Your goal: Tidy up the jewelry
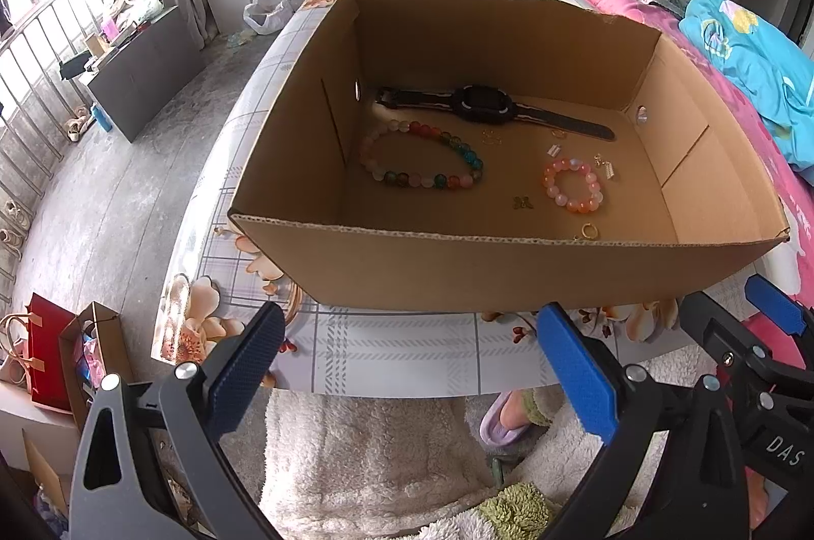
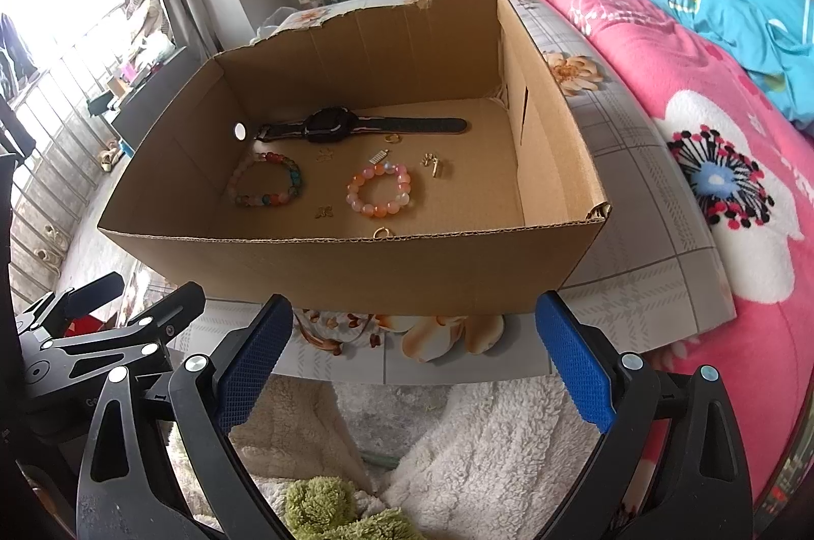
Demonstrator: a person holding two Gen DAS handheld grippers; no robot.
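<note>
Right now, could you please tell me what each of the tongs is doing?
Left tongs: open, holding nothing.
Right tongs: open, holding nothing.

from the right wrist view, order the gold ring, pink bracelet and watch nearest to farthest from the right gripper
1. Gold ring, just behind the box's near wall.
2. Pink bracelet, mid-floor.
3. Watch, along the far wall.
The right gripper hangs open outside the box.

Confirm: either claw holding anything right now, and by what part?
Nothing held. Left claw and right claw are both open and empty, in front of the cardboard box.
</note>
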